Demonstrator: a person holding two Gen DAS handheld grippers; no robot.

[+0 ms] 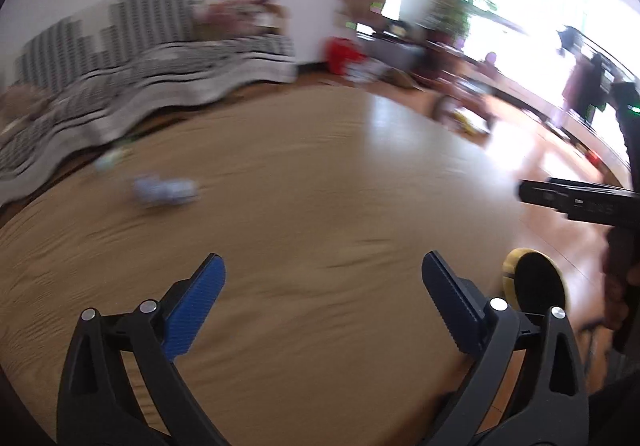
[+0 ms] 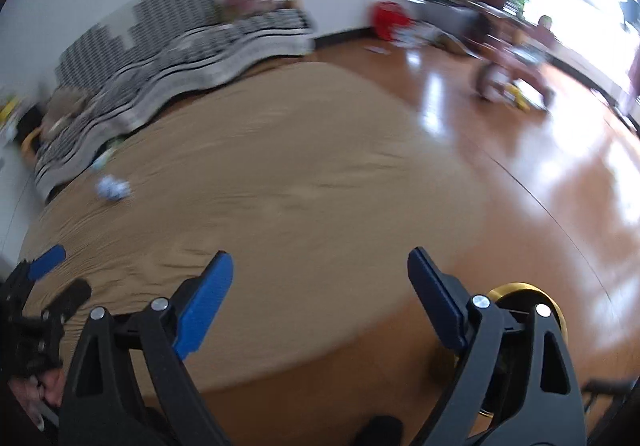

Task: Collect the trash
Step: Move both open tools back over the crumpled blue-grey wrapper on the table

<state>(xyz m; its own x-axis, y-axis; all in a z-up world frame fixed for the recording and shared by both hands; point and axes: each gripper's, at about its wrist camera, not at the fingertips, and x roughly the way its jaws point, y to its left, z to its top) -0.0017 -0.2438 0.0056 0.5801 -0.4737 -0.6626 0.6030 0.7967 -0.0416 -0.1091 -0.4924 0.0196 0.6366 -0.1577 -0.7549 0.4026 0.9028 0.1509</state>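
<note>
A crumpled pale blue-white piece of trash (image 1: 164, 190) lies on the tan rug (image 1: 300, 186) at the far left; it also shows in the right wrist view (image 2: 113, 187). A second pale green scrap (image 1: 110, 160) lies beyond it near the striped blanket, seen too in the right wrist view (image 2: 103, 158). My left gripper (image 1: 322, 274) is open and empty, above the rug, well short of the trash. My right gripper (image 2: 320, 266) is open and empty, also over the rug. The left gripper's blue fingertip (image 2: 48, 261) shows at the right view's left edge. Both views are motion-blurred.
A striped black-and-white blanket (image 1: 140, 86) drapes over a sofa behind the rug. A round black and yellow bin (image 1: 534, 284) sits at the rug's right edge, also in the right wrist view (image 2: 520, 298). Shiny wooden floor (image 2: 520, 150), a red bag (image 2: 386, 20) and a small tricycle (image 2: 508, 74) lie beyond.
</note>
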